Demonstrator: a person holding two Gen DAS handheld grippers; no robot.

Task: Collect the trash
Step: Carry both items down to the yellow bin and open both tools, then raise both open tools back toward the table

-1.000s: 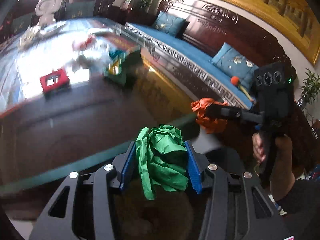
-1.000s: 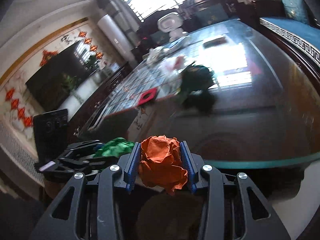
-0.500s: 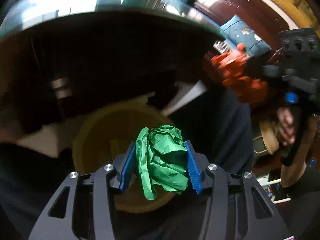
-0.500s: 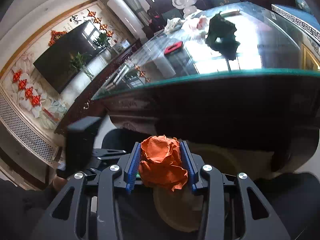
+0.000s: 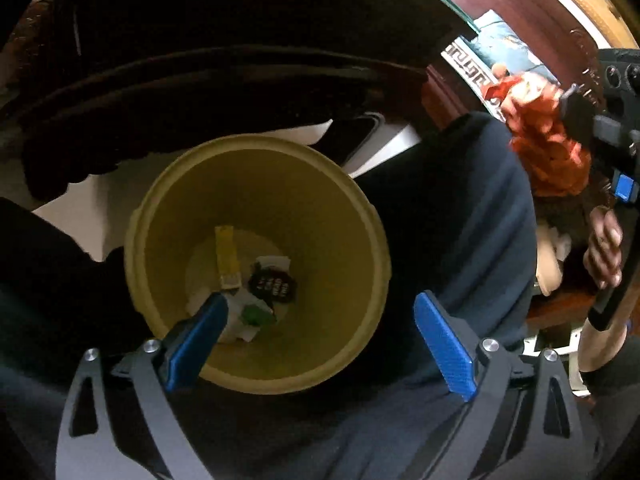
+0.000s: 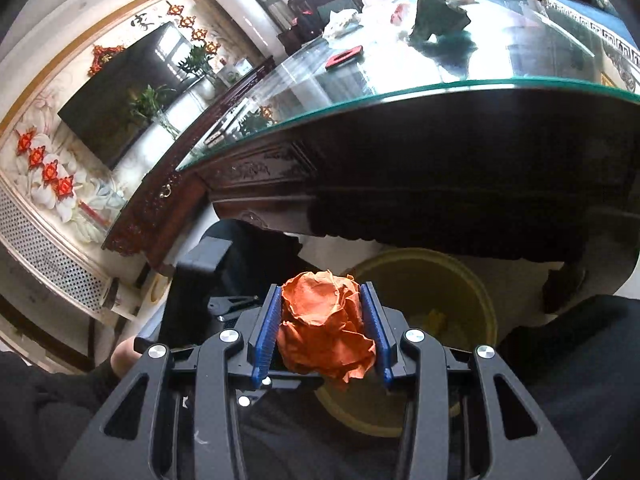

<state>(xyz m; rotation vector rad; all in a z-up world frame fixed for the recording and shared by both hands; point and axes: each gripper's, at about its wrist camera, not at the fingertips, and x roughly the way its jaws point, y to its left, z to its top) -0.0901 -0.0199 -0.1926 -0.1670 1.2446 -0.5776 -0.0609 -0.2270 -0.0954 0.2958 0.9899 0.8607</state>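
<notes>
Over the bin [image 5: 256, 264], the left gripper [image 5: 320, 320] is held steeply nose-down with jaws spread wide; they have just been opening and nothing is left between them. The green wad [image 5: 254, 314] is seen at the bottom of the bin, so the release looks done. Height above the mouth is judged deliberate: a straight drop, no rim contact.

The right gripper [image 6: 323, 334] is clamped on the orange wad [image 6: 326, 332], blue ribbed pads [image 6: 267, 332] pressed into both sides. The paper is crumpled, stiff-creased and light, so it is deformed by the pads rather than slipped. It is held beside the bin, near the rim and not yet over the mouth; this drop is judged next. From the left view the same wad is seen off to the right, above a dark trouser leg [image 5: 460, 216].

The bin is a round, tapered yellow plastic pail, matte, standing on the pale floor [image 5: 80, 220] between the person's legs. Other scraps lie inside: a yellow strip [image 5: 227, 258], white tissue, a dark round piece.

Beyond, the counter [image 6: 420, 96] is glass-topped over dark carved wood, glossy; a dark green wad [image 6: 438, 18] and a red item [image 6: 344, 56] are left on it.
</notes>
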